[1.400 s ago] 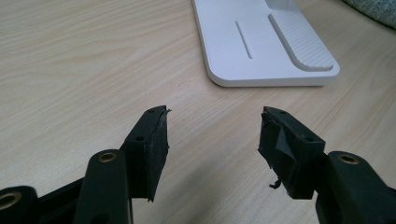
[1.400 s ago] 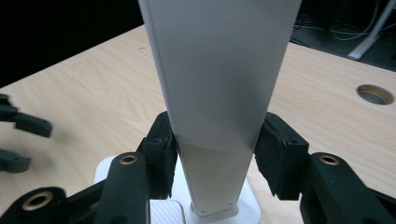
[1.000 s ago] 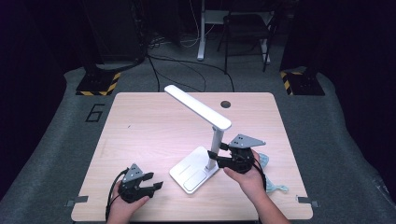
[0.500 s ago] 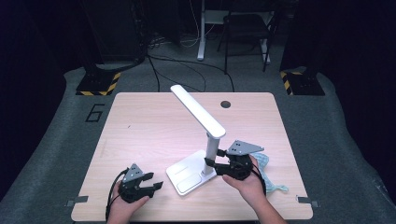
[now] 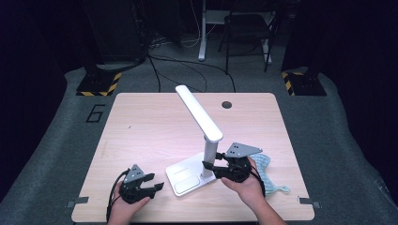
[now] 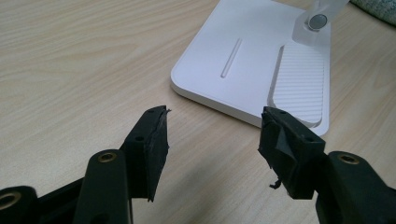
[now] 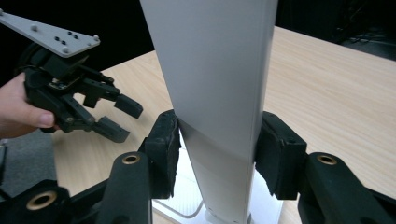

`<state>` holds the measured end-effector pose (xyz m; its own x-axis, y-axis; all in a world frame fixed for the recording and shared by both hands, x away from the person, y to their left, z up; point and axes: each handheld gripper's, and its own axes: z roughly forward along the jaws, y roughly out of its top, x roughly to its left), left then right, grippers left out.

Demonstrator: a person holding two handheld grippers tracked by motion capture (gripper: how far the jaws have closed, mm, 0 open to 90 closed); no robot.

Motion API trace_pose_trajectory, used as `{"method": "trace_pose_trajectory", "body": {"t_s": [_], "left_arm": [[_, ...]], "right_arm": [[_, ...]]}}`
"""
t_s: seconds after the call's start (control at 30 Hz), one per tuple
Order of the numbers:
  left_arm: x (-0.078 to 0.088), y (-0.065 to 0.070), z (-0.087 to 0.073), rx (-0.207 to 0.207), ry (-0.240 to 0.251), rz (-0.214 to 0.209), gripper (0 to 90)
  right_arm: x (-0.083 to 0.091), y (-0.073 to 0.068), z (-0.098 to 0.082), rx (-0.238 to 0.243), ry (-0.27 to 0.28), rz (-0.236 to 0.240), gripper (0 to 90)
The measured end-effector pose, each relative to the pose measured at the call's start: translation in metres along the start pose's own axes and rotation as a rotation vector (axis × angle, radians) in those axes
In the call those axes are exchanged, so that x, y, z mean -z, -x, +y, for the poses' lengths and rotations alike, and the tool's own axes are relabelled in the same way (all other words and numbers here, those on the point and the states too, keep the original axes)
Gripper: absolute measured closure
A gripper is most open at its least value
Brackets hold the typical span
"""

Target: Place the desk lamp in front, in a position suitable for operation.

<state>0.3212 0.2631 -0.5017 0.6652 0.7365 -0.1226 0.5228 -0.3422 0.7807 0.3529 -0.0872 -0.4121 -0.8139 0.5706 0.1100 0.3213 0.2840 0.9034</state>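
Note:
A white desk lamp stands near the table's front edge, with its flat base, upright post and long head slanting up toward the far left. My right gripper is shut on the post just above the base. In the right gripper view both pads press the sides of the post, with the gripper level. My left gripper rests open on the table left of the base. In the left gripper view its jaws stand apart, just short of the base's corner.
A pale blue-green cloth lies under the right hand at the table's front right. A round cable hole sits near the far edge. The left gripper also shows in the right gripper view. Beyond the table stand chairs and cables.
My right gripper has drawn the lamp post a little toward the front left, and the lamp's head has swung with it. The left gripper has stayed put.

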Motion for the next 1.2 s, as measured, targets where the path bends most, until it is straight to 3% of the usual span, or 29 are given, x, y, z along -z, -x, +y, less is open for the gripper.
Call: {"method": "trace_pose_trajectory", "body": {"t_s": [0.07,0.37,0.47,0.57,0.6,0.63,0.83,0.87,0.93,0.97,1.2], "left_arm": [[0.0,-0.001,0.0,-0.007,0.003,0.003,41.8],[0.0,-0.001,-0.001,0.008,0.017,0.004,41.8],[0.0,0.0,-0.001,-0.001,0.019,0.006,41.8],[0.001,0.002,0.0,0.016,0.007,-0.01,41.8],[0.001,0.001,0.0,-0.009,0.006,-0.008,41.8],[0.0,0.003,0.0,0.012,0.021,-0.005,41.8],[-0.001,0.007,0.001,0.011,0.022,-0.024,41.8],[-0.001,0.008,0.001,0.023,0.021,-0.031,41.8],[-0.002,0.01,0.003,0.015,0.017,-0.036,41.8],[-0.004,0.012,0.005,-0.001,0.017,-0.043,41.8],[-0.007,0.019,0.011,-0.021,0.023,-0.063,41.7]], "right_arm": [[-0.002,0.0,0.001,0.017,0.011,-0.026,53.1],[-0.009,0.007,0.008,0.001,-0.002,-0.138,54.0],[-0.01,0.008,0.008,-0.006,0.0,-0.155,53.9],[-0.01,0.005,0.008,-0.018,0.005,-0.174,53.8],[-0.009,0.003,0.007,-0.018,0.004,-0.17,53.8],[-0.007,0.001,0.005,-0.031,0.011,-0.158,53.7],[-0.001,-0.004,-0.001,-0.054,0.017,-0.1,54.2],[0.0,-0.006,-0.002,-0.054,0.022,-0.094,56.3],[0.001,-0.007,-0.002,-0.048,0.014,-0.087,61.6],[0.001,-0.009,-0.002,-0.053,0.013,-0.061,65.4],[-0.004,-0.017,0.0,-0.04,0.0,-0.02,70.0]]}}
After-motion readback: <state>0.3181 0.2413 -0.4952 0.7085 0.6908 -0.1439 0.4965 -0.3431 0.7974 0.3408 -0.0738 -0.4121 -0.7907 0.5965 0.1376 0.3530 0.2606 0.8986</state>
